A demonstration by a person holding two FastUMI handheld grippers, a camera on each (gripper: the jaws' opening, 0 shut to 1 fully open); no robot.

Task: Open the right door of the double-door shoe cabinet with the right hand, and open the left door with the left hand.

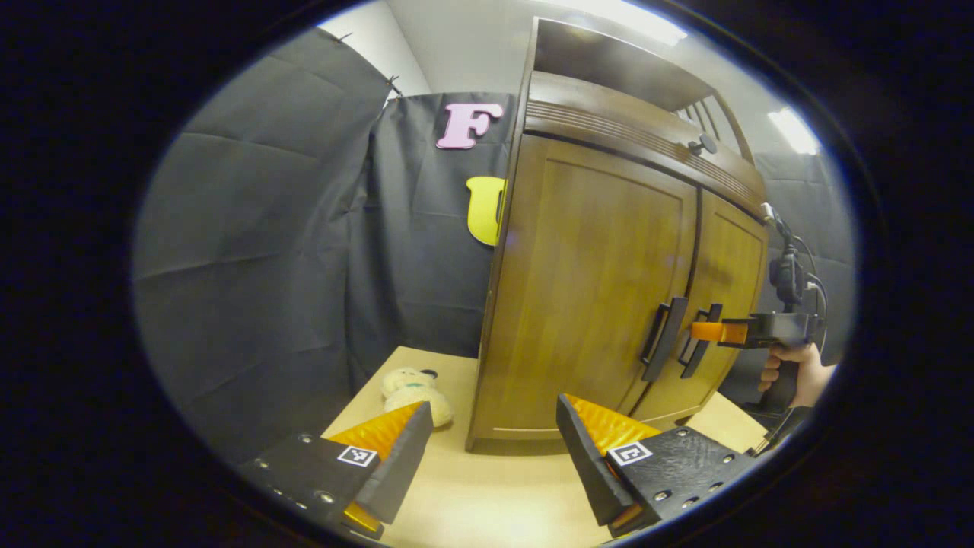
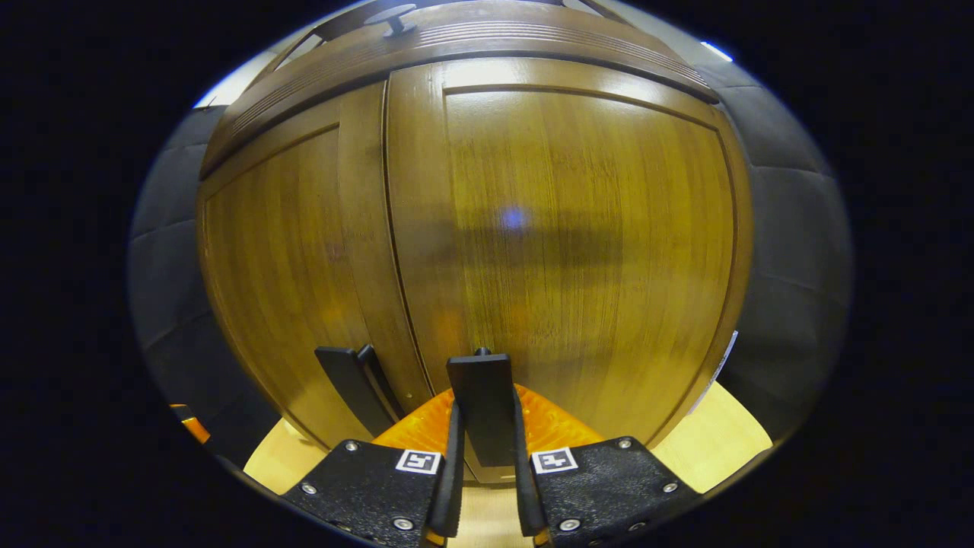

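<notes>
Right gripper view puts you right up against the shoe cabinet (image 2: 487,228), which stands on the light wooden table (image 2: 723,441). Your right gripper (image 2: 484,415) has its two fingers closed in on the right door handle (image 2: 481,403), a dark upright bar at 6 o'clock; a finger (image 2: 453,449) presses on each side of it. The right door (image 2: 578,243) spreads from the centre out to 3 o'clock and lies flush with the frame. At 7 o'clock, just beside the gripped bar, the left door handle (image 2: 350,388) stands free on the left door (image 2: 281,274), which also looks shut.

From the left gripper view, your left gripper (image 1: 494,441) hangs wide open at 6 o'clock with nothing between its fingers, well short of the cabinet (image 1: 609,251). Both handles sit side by side at 4 o'clock: the left door handle (image 1: 663,339) untouched, the right door handle (image 1: 698,342) met by the right gripper (image 1: 711,332), which reaches in from 3 o'clock with a hand (image 1: 799,373) on its grip. A small plush toy (image 1: 415,390) lies on the table (image 1: 487,495) at 7 o'clock, just beside the cabinet's left corner.
</notes>
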